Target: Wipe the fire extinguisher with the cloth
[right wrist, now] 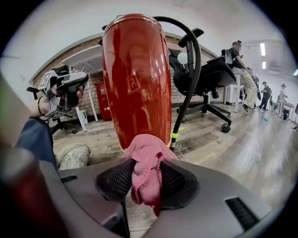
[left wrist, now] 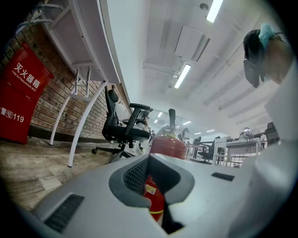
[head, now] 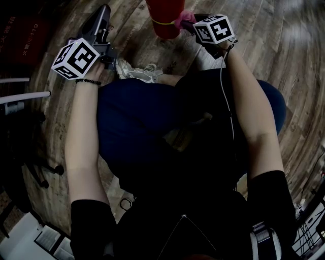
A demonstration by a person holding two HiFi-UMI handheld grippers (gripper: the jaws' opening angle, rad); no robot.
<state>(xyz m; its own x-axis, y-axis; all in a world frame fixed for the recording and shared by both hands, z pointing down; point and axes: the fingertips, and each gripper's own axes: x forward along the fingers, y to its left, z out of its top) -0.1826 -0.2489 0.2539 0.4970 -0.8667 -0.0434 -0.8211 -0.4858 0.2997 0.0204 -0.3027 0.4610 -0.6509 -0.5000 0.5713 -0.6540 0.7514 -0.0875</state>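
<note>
The red fire extinguisher (head: 165, 18) stands on the wood floor at the top of the head view. It fills the right gripper view (right wrist: 135, 79), with its black hose (right wrist: 193, 69) curving down its right side. My right gripper (head: 189, 23) (right wrist: 146, 160) is shut on a pink cloth (right wrist: 146, 174) (head: 183, 19). The cloth sits low against the cylinder's near side; I cannot tell whether it touches. My left gripper (head: 104, 12) (left wrist: 150, 160) is off to the left, jaws together and holding nothing, pointing toward the extinguisher (left wrist: 167, 144).
The person crouches with knees and a pale shoe (head: 139, 73) just before the extinguisher. A red extinguisher box (left wrist: 18, 100) leans on the brick wall. Black office chairs (left wrist: 123, 125) (right wrist: 212, 76) and white desk legs (left wrist: 86, 116) stand around. People (right wrist: 242, 69) stand far right.
</note>
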